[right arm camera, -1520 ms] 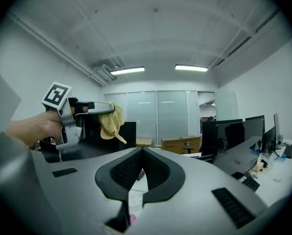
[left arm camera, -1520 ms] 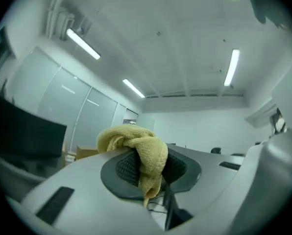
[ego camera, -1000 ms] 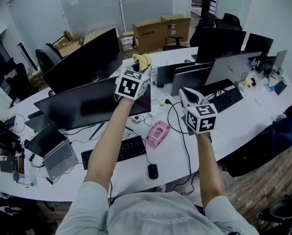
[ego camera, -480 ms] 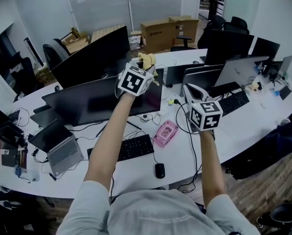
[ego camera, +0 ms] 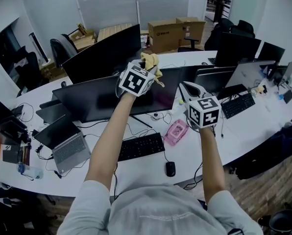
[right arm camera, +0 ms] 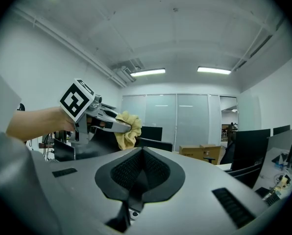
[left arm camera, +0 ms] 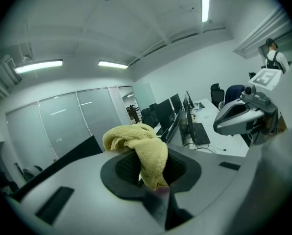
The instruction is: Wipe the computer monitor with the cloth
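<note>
Desk (ego camera: pixel 234 131): a long white curved run that carries several screens, a laptop, keyboards and loose cables. The work is done standing at its near edge.

Monitor (ego camera: pixel 97 102): a wide dark screen, upright, facing the person. No wipe marks can be made out on it.

Left gripper (left arm camera: pixel 153 175): raised at arm's length to the monitor's top edge, toward its right end. Its fingers are clamped on the cloth at their tips. The high reach suggests a wipe meant to start at the top and run down or across.

Right gripper (right arm camera: pixel 138 177): held lower and to the right, in front of the desk and apart from the monitor. Its fingers are closed together with nothing between them. It appears to be kept clear so the left arm can sweep freely.

Cloth (left arm camera: pixel 136 141): yellow and bunched, with one fold pinched between the left fingers and the rest hanging loose beyond them. It sits at the monitor's top edge. Contact with the glass cannot be confirmed, so wiping is judged not yet begun.
</note>
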Demonstrator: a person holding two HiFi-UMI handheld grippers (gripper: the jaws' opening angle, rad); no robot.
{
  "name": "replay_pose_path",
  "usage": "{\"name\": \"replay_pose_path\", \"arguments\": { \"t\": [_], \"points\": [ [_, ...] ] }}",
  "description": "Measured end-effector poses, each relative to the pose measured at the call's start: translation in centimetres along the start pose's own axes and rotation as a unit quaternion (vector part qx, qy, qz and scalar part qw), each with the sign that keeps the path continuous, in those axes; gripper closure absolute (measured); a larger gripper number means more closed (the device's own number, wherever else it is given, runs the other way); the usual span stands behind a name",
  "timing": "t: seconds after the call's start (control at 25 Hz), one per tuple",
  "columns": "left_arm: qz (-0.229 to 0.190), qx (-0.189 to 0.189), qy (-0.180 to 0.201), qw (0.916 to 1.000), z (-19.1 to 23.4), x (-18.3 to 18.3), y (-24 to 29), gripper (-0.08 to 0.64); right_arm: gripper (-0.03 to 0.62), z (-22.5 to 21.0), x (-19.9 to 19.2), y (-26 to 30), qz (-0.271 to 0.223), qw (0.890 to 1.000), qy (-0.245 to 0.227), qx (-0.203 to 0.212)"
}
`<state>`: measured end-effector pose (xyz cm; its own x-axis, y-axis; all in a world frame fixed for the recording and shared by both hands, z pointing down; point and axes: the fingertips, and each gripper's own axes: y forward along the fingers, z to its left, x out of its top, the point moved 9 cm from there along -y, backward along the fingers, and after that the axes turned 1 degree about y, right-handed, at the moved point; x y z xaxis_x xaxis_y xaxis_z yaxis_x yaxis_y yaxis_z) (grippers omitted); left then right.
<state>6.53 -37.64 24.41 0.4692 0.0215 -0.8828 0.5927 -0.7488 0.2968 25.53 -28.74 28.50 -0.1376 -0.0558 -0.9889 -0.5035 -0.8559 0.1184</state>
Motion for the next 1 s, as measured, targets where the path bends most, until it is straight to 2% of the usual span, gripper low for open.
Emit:
{"name": "replay_pose_path", "arguments": {
  "t": [0.16,0.28,1.0],
  "points": [
    [0.011,0.013,0.02,0.9997,0.8,-1.0,-1.5,0.468,0.566,2.4,1.3,1.3,0.003,1.0,-0.028,0.008],
    [0.012,0.017,0.029,0.9994,1.6,-2.0,-2.6,0.469,0.566,4.2,1.9,2.1,0.001,0.999,-0.027,0.016],
    [0.018,0.052,-0.01,0.9985,9.4,-8.1,-12.4,0.469,0.566,14.0,4.0,7.0,0.002,0.998,-0.04,0.051]
  ]
}}
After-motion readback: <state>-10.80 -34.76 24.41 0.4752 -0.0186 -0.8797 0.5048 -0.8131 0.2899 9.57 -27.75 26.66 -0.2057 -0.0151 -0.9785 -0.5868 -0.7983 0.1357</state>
